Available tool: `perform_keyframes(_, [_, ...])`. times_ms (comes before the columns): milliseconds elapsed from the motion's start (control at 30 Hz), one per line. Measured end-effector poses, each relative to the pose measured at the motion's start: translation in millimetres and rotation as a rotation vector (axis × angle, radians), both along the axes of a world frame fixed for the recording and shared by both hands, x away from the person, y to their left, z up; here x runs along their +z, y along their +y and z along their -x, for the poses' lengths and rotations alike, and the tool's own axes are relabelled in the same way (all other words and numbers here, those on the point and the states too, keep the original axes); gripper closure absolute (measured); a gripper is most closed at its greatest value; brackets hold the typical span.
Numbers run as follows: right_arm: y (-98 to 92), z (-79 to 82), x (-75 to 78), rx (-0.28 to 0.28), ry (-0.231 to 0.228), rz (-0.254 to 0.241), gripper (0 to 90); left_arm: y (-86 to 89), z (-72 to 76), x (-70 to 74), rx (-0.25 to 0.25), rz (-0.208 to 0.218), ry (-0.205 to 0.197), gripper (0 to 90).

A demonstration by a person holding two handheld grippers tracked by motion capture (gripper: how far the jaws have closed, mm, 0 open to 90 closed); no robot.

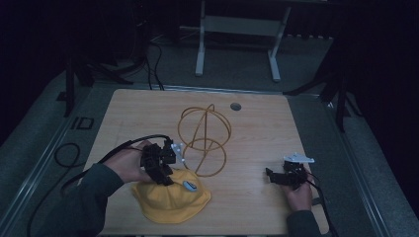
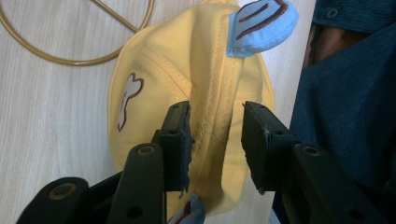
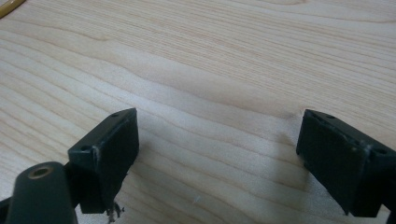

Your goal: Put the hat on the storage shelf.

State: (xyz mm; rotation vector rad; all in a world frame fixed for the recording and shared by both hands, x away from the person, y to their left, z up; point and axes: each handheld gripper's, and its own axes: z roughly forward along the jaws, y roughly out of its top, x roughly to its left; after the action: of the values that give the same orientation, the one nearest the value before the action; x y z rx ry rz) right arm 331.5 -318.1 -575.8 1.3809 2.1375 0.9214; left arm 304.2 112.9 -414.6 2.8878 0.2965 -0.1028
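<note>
A yellow cloth hat (image 1: 170, 197) with a light-blue ear patch (image 1: 188, 185) lies flat near the table's front edge, left of middle. My left gripper (image 1: 165, 177) points down onto its top. In the left gripper view the hat (image 2: 210, 79) runs up between the jaws as a raised seam fold. The left gripper (image 2: 215, 140) stands partly open around that fold, and I see no firm pinch. The blue ear (image 2: 261, 25) sits beyond the jaws. My right gripper (image 1: 271, 175) rests at the front right; in its own view the right gripper (image 3: 217, 158) is wide open over bare wood.
A gold wire stand (image 1: 203, 140), a ball-shaped cage on a ring base, stands mid-table just behind the hat; its ring (image 2: 70, 60) lies close by. The wooden table (image 1: 257, 133) has a cable hole (image 1: 235, 106) at the back. Cables (image 1: 69, 153) trail off the left side.
</note>
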Motion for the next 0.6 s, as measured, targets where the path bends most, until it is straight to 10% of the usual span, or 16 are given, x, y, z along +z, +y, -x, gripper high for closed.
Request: perform_keyframes(600, [0.0, 0.0, 0.0, 0.000, 0.000, 0.000, 13.0, -11.8, 0.1, -20.6, -0.033, -0.115, -0.017, 70.8])
